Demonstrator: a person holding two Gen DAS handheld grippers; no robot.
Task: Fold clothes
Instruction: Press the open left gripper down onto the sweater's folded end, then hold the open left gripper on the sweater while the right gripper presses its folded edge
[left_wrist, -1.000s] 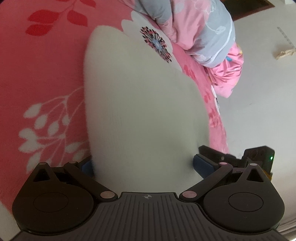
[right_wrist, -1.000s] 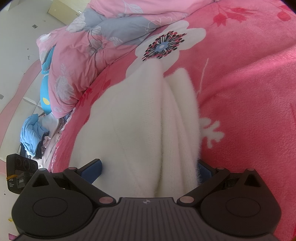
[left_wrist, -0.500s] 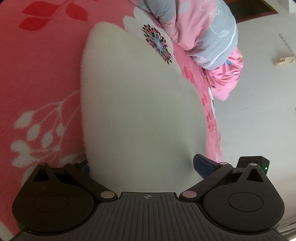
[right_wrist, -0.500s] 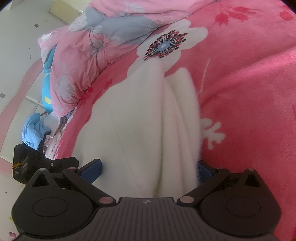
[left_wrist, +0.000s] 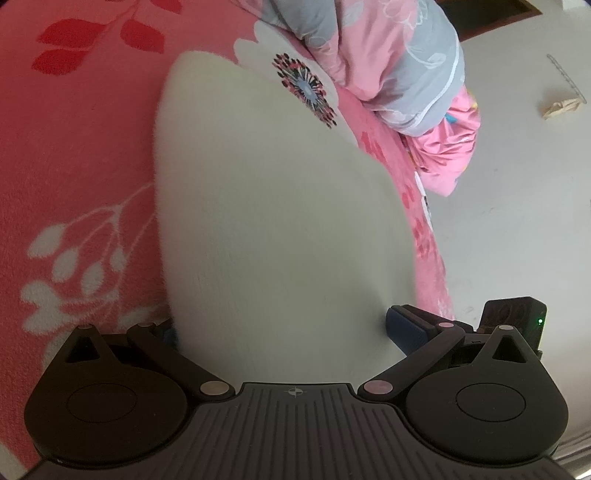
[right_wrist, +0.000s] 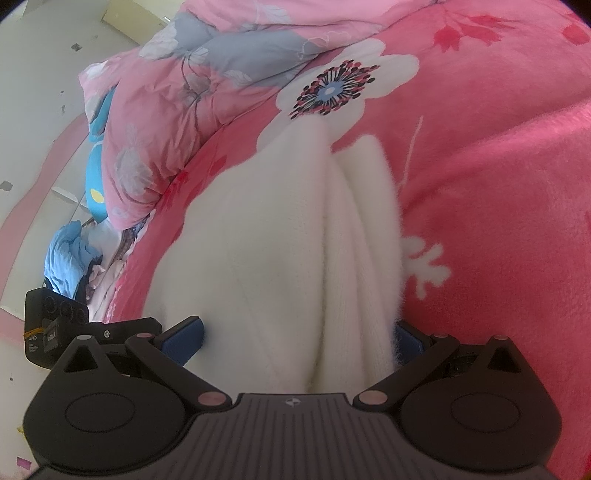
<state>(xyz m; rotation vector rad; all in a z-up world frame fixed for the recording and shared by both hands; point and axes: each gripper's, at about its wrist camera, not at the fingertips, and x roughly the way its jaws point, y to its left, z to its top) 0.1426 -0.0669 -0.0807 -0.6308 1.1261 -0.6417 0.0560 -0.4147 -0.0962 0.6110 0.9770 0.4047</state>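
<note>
In the left wrist view, our left tool (left_wrist: 284, 328) is spread wide around the near edge of the white sweater (left_wrist: 273, 206), which runs toward 12 o'clock on the bed (left_wrist: 74, 155).

In the right wrist view, our right tool (right_wrist: 295, 332) likewise straddles the sweater (right_wrist: 258, 266), its pads apart. Layers stacked at 1 o'clock suggest a fold is done; more may remain.

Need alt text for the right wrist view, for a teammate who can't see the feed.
A fluffy white garment, bunched into lengthwise folds, lies on a pink floral blanket and fills the space between the right gripper's wide-spread blue-padded fingers. A pink and grey quilt is heaped beyond it, with blue clothing at the left.
</note>
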